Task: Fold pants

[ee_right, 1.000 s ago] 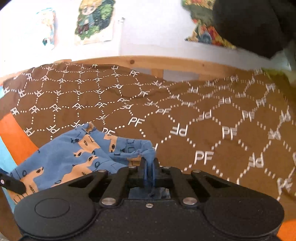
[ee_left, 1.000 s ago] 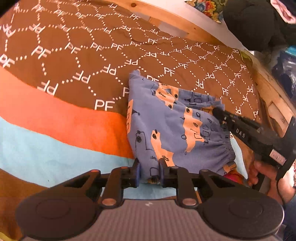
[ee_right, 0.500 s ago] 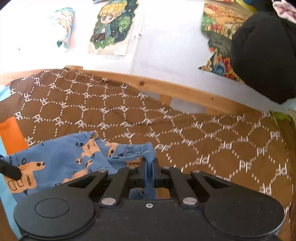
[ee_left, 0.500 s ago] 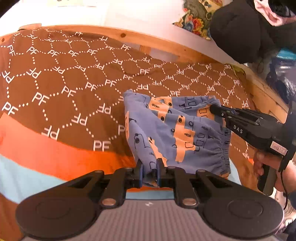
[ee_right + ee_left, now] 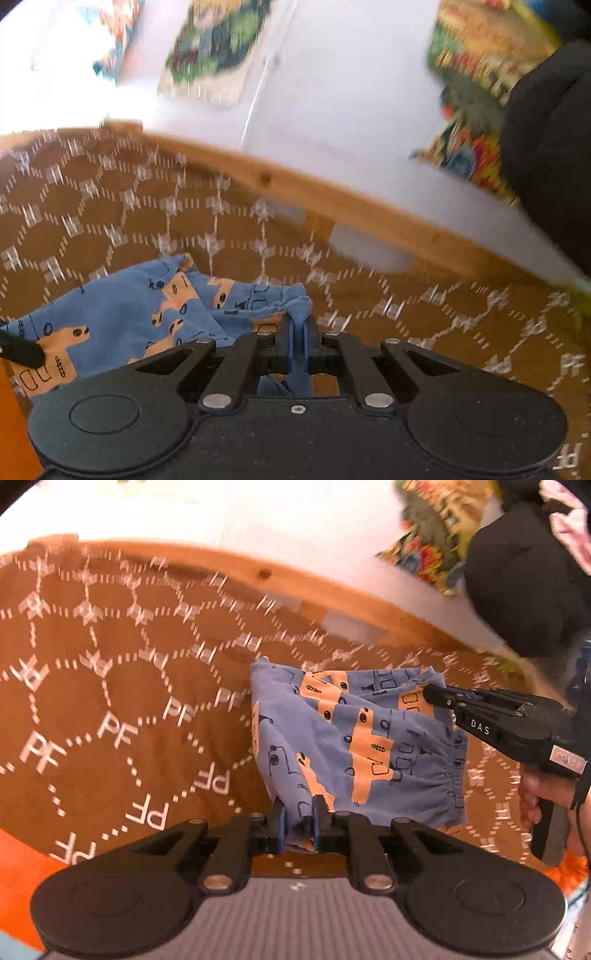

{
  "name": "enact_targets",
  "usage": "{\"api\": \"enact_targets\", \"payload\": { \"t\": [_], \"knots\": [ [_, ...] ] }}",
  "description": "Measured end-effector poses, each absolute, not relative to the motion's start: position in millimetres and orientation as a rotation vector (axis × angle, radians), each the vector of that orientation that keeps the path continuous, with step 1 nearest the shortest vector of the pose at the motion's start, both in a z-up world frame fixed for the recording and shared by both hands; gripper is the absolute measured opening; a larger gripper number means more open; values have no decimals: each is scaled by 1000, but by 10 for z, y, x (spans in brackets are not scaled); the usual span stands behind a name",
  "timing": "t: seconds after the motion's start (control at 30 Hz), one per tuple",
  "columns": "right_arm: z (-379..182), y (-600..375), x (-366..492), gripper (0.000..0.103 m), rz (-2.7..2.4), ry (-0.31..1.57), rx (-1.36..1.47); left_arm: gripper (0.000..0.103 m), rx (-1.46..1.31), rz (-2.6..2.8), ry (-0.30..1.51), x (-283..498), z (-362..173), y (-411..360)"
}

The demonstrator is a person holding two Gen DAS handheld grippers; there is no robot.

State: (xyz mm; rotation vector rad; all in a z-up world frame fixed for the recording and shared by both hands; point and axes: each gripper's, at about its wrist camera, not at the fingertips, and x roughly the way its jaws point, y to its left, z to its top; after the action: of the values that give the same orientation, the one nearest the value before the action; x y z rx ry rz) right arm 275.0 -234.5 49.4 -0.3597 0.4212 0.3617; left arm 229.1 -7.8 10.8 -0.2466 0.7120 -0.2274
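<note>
Two claws, one pair of pants, and the carry is on. From the left wrist view, the left claw is clamped on a bunched fold of the blue pants, the cloth pinched up between its blue pads; its jaws have just been closing a touch on that bunch. The pants hang and drape above the brown bedspread, already doubled, with the gathered waistband on the right edge. Over there, the right claw bites the far top corner, and a hand grips its handle. The wooden bed frame runs behind, with a dark bundle beyond it that I can't identify.

Switch to the right wrist view: the right claw is pressed together on a thin twist of blue fabric, running straight between its fingers. The pants trail off low left, and the tip of the left claw pokes in at the edge. Bedspread open ahead, bed frame and a postered wall beyond, all smeared with blur.

My read: this is the fold-over step, the held edge being swung toward the far side of the bed. Next, both claws need to travel together, keep the cloth taut between them, lay the edge down square on the spread, and only then let go.
</note>
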Motion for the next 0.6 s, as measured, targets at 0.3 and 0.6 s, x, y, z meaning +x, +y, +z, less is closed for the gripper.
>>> {"api": "enact_targets", "payload": {
  "t": [0.3,0.6],
  "knots": [
    [42,-2406,3127,6,317,580,-301,16,-267,-191,816,2362,-239,-21],
    [125,-2498,3052,43,262,557,-281,36,-266,-167,813,2352,-172,20]
  ]
}}
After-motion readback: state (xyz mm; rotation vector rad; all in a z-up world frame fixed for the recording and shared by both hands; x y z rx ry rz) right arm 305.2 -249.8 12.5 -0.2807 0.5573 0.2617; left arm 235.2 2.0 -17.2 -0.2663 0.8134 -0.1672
